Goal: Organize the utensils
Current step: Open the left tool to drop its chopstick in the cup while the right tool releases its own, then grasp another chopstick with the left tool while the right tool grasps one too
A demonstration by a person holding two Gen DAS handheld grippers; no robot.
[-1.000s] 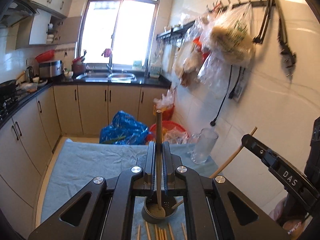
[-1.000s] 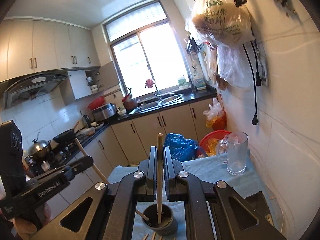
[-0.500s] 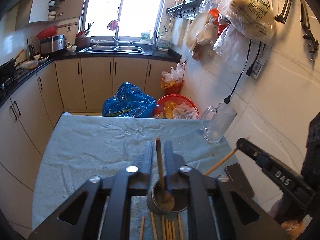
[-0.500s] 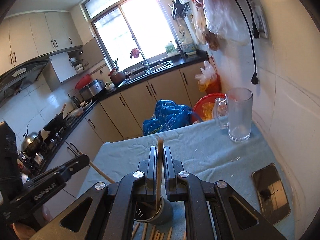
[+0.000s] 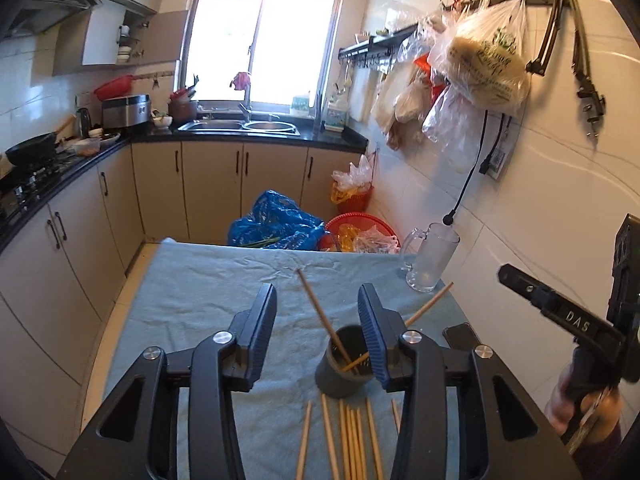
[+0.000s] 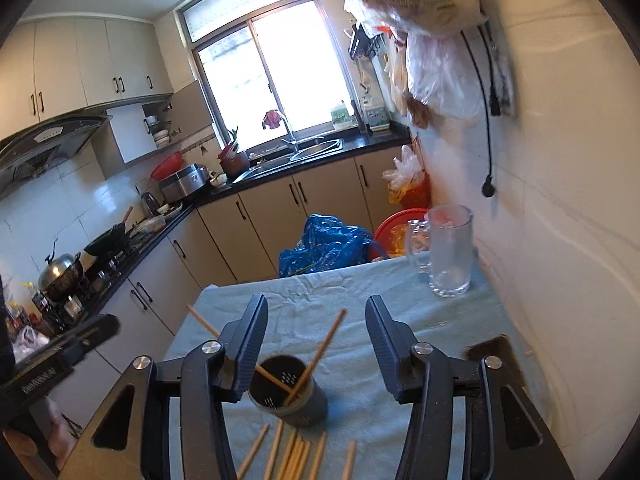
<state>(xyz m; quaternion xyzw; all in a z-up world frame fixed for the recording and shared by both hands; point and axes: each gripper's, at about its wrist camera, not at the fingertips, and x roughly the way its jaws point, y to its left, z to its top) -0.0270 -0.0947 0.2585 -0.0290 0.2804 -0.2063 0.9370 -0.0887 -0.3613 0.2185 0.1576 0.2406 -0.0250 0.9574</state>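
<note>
Both grippers, left [image 5: 317, 322] and right [image 6: 316, 334], have just been opening; nothing between jaws. 2 chopsticks [image 5: 320, 316] lean in cup [image 5: 340, 376], lower centre. Risk: knocking cup over while reaching loose sticks [image 5: 352, 436] below.

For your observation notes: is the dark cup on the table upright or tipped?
Upright: the cup stands on the blue cloth, mouth up, two chopsticks leaning inside.
</note>
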